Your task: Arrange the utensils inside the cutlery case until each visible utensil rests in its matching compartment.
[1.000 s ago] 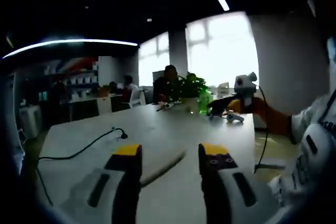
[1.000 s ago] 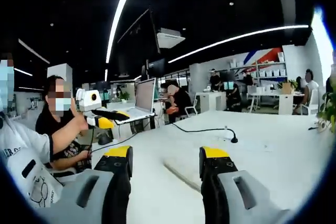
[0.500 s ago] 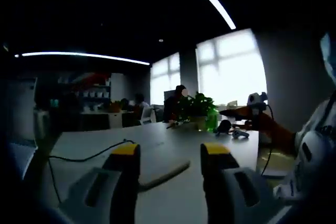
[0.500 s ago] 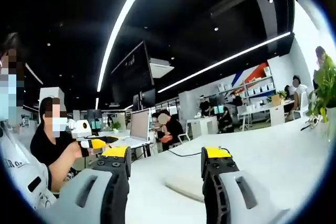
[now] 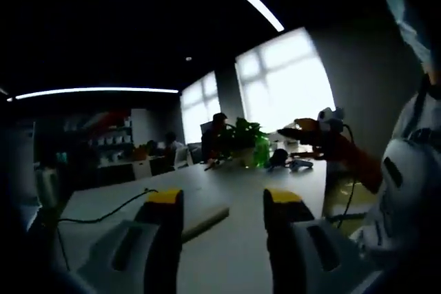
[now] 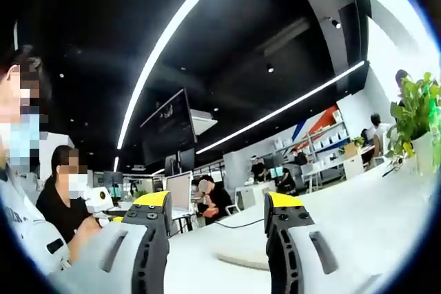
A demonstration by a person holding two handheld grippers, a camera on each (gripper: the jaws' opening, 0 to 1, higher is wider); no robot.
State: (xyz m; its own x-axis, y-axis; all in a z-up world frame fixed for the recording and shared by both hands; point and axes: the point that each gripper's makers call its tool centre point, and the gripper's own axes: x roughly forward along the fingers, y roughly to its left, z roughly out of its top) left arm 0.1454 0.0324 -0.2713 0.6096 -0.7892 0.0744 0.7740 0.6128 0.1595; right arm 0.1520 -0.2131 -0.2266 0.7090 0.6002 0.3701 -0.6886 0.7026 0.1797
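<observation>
In the left gripper view I saw my left gripper with its yellow-tipped jaws spread wide and holding nothing, above a smooth white table where the flat, pale cutlery case lay just ahead (no writing legible anywhere). In the right gripper view my right gripper stood equally wide open and empty, the flat case lying between its jaws on the table, a leafy potted plant at the far right.

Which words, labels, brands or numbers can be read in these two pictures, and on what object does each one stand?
No text can be read in either view.
Dark marks on the person's white sleeve in the left gripper view: too blurred to read.
Boxes on the far shelves in the right gripper view: too small to read.
</observation>
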